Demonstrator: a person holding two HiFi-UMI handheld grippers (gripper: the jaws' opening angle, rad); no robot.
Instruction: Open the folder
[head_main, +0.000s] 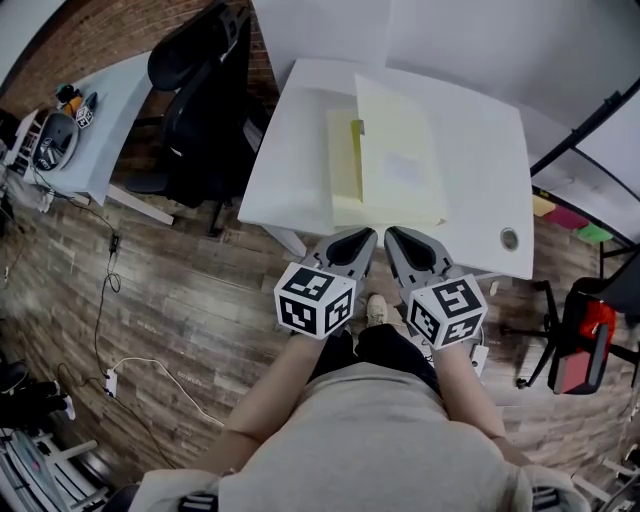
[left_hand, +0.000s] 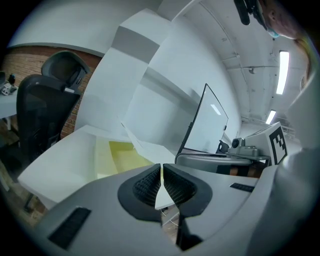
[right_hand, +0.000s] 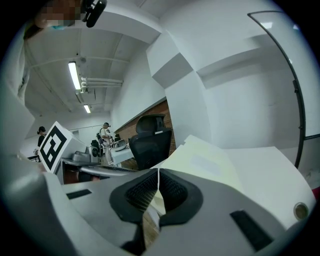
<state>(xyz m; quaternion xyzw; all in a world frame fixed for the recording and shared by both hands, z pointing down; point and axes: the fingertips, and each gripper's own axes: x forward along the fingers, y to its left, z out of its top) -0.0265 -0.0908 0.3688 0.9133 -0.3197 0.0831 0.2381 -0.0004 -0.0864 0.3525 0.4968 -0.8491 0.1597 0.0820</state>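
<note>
**Left claw (head_main: 364, 237) and right claw (head_main: 396, 235) pinched together, just short of the folder (head_main: 400, 120)**

Both claws have their jaws closed tip to tip. Each claw's own view shows the ribbed pads meeting with nothing caught between them. They sit side by side just off the folder's near edge, over the rim of the white counter (head_main: 480, 130), and point toward the folder.

The folder lies flat on the counter directly beyond the claws. Its pale cream cover is spread over most of it. A strip of brighter yellow and a paler panel show along the cover's left side. From the left gripper view it is hard to tell whether that edge is slightly raised.

Judging from this, the opening has not begun. Neither claw touches the cover, and the cover has not been turned back. What is left is to reach an edge, take hold of it and swing the cover over.

Counted:
- one folder
- two claws
- one counter under the folder
- one round grommet (head_main: 510, 238) in the counter, right of the folder's near corner
- one black office chair (head_main: 205, 110), well to the folder's left
</note>
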